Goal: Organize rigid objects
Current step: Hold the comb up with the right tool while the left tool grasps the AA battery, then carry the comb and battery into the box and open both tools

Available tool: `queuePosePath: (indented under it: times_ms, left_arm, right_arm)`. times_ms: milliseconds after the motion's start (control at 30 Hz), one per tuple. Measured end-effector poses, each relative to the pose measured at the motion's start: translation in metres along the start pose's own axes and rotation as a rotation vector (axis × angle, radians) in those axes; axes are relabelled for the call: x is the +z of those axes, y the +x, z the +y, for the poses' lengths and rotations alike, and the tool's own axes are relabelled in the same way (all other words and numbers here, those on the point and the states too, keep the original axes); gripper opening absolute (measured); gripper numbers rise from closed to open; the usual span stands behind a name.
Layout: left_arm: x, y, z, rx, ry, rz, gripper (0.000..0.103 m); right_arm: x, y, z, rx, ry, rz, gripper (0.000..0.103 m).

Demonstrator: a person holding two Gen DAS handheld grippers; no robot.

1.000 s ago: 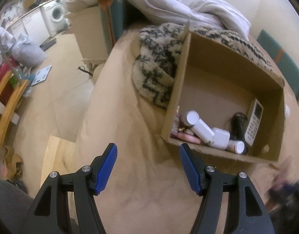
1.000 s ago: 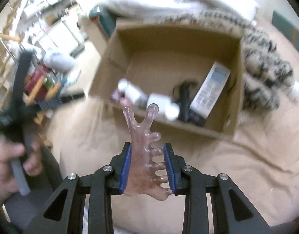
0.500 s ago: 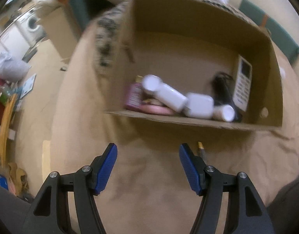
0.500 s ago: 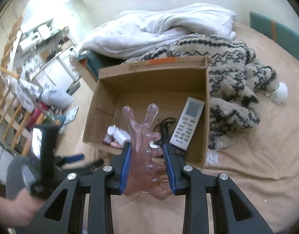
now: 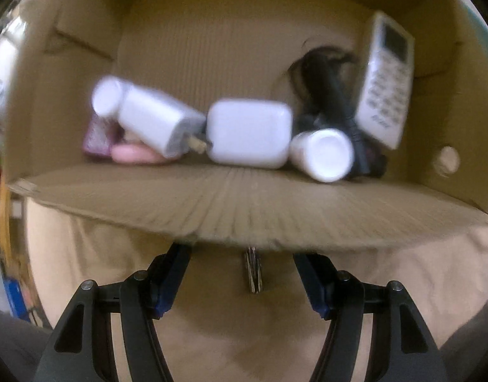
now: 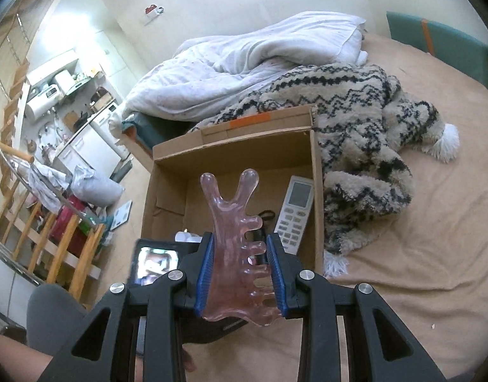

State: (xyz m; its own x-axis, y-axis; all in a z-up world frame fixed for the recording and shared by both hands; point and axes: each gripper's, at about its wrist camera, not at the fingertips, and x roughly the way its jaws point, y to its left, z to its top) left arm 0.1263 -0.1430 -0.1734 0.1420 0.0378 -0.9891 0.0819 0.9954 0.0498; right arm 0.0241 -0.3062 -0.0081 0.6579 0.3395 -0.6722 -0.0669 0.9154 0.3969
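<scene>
An open cardboard box [image 5: 244, 213] [image 6: 231, 146] lies on the tan bed sheet. It holds white bottles [image 5: 148, 117], a white case [image 5: 248, 133], a white remote [image 5: 385, 82] [image 6: 295, 210], a black cable [image 5: 326, 76] and a pink item [image 5: 132, 154]. My left gripper [image 5: 244, 258] is open, its fingertips hidden under the box's near wall. A small dark and gold object [image 5: 253, 270] lies on the sheet between its fingers. My right gripper [image 6: 240, 270] is shut on a clear pink comb-like massage tool [image 6: 234, 222], held high above the box.
A patterned fleece blanket [image 6: 365, 146] lies beside the box on the right. A white duvet [image 6: 244, 60] is bunched behind it. A teal headboard [image 6: 435, 41] stands at the far right. The bed's edge and a cluttered floor with wooden rails [image 6: 53, 238] are to the left.
My left gripper has moved forward and low to the box's near wall, the box now filling its view. My right gripper has risen and pulled back with the pink tool still held.
</scene>
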Motion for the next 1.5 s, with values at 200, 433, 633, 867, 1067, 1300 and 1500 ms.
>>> queuePosePath:
  times_ms: [200, 433, 633, 867, 1067, 1300, 1500]
  left_arm:
    - [0.006, 0.005, -0.004, 0.020, 0.016, -0.020, 0.056]
    - [0.009, 0.003, 0.008, 0.005, 0.004, -0.018, 0.034]
    - [0.005, 0.001, 0.026, -0.008, 0.001, -0.024, 0.010]
    - [-0.015, -0.008, 0.050, 0.003, 0.013, -0.037, 0.009]
    - [-0.033, -0.034, 0.082, -0.028, 0.010, -0.100, 0.009]
    - [-0.045, -0.078, 0.136, -0.077, -0.046, -0.188, 0.009]
    - [-0.034, -0.121, 0.148, -0.094, -0.089, -0.285, 0.009]
  right_arm:
    - [0.000, 0.003, 0.000, 0.008, 0.002, 0.011, 0.034]
    - [0.000, 0.004, 0.000, 0.005, 0.003, 0.017, 0.034]
    - [-0.001, 0.005, -0.002, -0.007, 0.011, 0.019, 0.034]
    - [-0.003, 0.009, -0.007, -0.026, 0.021, 0.039, 0.034]
    - [-0.003, 0.009, -0.008, -0.039, 0.023, 0.046, 0.034]
    - [-0.002, 0.011, -0.004, -0.037, 0.014, 0.048, 0.034]
    - [0.008, 0.017, -0.002, -0.045, 0.001, 0.035, 0.034]
